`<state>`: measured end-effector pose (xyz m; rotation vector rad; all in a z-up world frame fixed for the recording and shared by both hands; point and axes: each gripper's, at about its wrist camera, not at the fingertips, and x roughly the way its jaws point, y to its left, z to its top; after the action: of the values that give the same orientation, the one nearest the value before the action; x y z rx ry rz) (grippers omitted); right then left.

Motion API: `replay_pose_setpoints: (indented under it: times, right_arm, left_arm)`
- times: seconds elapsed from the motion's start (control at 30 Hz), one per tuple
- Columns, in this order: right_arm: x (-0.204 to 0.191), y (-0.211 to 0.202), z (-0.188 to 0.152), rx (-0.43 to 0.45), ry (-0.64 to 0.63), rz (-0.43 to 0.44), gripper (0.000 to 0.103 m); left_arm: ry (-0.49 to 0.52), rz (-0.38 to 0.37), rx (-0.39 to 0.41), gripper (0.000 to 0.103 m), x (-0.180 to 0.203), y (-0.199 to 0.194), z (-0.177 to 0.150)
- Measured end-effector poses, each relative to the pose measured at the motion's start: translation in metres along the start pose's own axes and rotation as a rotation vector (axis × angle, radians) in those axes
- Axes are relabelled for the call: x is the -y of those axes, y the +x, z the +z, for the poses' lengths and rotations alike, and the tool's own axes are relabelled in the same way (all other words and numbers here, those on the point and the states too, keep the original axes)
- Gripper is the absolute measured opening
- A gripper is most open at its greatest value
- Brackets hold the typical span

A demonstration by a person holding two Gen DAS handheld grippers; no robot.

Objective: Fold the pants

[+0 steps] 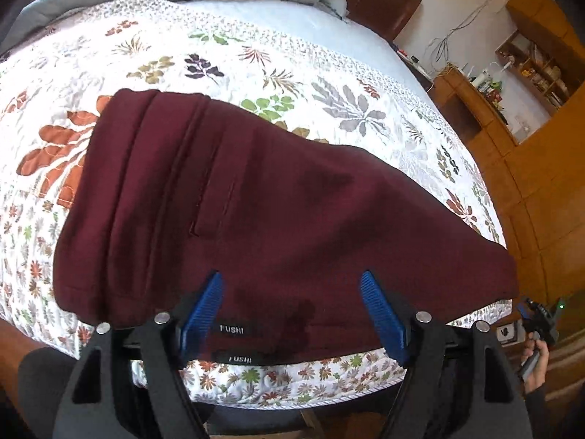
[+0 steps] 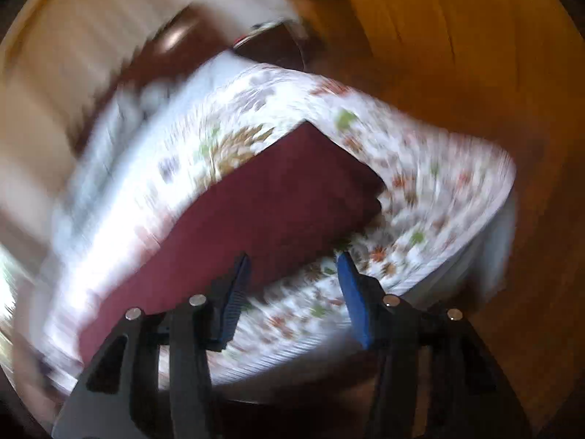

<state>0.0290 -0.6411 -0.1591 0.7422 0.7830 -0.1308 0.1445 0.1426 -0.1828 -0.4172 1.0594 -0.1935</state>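
Pants [image 1: 256, 201]: the dark maroon pair I am folding, lying flat in a compact folded bundle on the bed near its front edge. Two small black labels reading "FUSHI" show at the near hem. My right view is blurred but shows them [image 2: 263, 197] flat.

Our left gripper [image 1: 292, 311], black angular arms, ribbed blue pads [image 1: 204, 303], round silver screws, our right gripper [image 2: 294, 292] of the same build, our bare right hand [image 1: 535, 360] with a dark sleeve cuff
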Motion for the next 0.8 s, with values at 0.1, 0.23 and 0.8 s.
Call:
replay_pose_setpoints:
  times: [0.1,0.23,0.8]
  right_arm:
    - [0.014,0.011,0.009,-0.018,0.107,0.077,0.056]
    - [0.02,0.018,0.028,-0.03,0.196,0.081,0.04]
    - [-0.051,0.011,0.085,0.052,-0.068,-0.01,0.009]
  left_arm:
    - [-0.04,0.002,-0.019,0.078,-0.009,0.007,0.003]
    - [-0.1,0.002,-0.045,0.078,-0.022,0.019,-0.002]
    - [-0.071,0.031,-0.023,0.078,-0.024,0.026,-0.007]
